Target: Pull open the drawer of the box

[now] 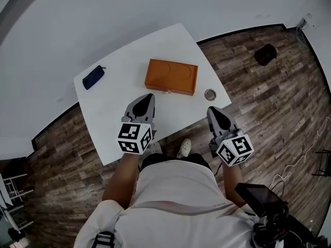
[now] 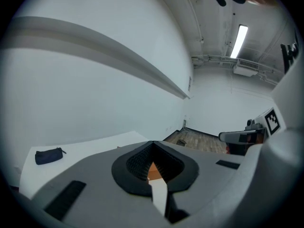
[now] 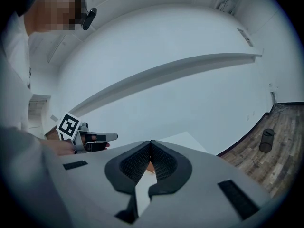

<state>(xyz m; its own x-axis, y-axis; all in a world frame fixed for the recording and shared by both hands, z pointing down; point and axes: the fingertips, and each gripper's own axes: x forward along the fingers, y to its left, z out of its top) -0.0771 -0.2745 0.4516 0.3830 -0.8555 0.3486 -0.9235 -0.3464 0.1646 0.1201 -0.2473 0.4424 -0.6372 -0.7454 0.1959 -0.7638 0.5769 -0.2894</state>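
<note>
An orange box (image 1: 171, 76) lies flat in the middle of the white table (image 1: 119, 133), with a small knob (image 1: 168, 92) on its near side; the drawer looks closed. My left gripper (image 1: 149, 96) hovers over the table just in front of the box, jaws shut and empty. My right gripper (image 1: 212, 109) is held off the table's right edge, over the floor, also shut on nothing. In the left gripper view a sliver of the box (image 2: 153, 171) shows through the gap behind the closed jaws (image 2: 152, 143). The right gripper (image 3: 151, 143) points toward the wall.
A dark blue pouch (image 1: 94, 77) lies at the table's far left corner and shows again in the left gripper view (image 2: 49, 156). A small round metal tin (image 1: 210, 94) sits near the right edge. A black object (image 1: 265, 54) stands on the wooden floor at the right.
</note>
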